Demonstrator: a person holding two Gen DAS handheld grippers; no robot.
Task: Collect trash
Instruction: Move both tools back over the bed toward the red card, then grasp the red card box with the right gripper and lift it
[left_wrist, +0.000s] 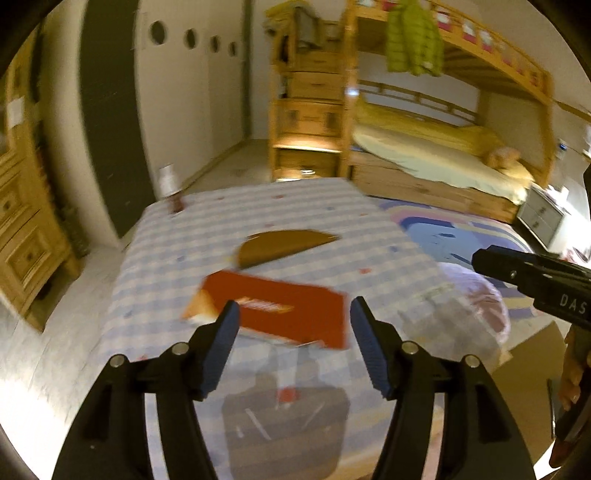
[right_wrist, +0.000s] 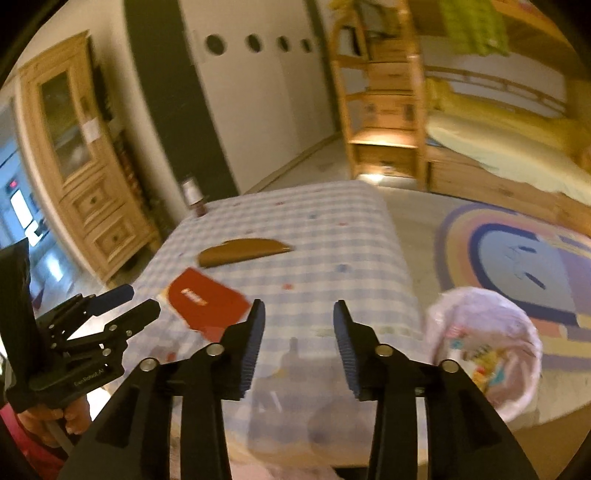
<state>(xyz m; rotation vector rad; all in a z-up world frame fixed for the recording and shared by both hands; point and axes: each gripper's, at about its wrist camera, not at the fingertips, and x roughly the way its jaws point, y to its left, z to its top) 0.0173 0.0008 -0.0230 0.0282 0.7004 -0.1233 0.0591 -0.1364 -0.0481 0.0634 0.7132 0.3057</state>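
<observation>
We are holding our left gripper above the checked tablecloth, its fingers spread apart with the red packet lying on the cloth between them. A brown half-round piece is lying just beyond it. Our right gripper is hovering with fingers apart and empty, near the bag-lined bin beside the table.
</observation>
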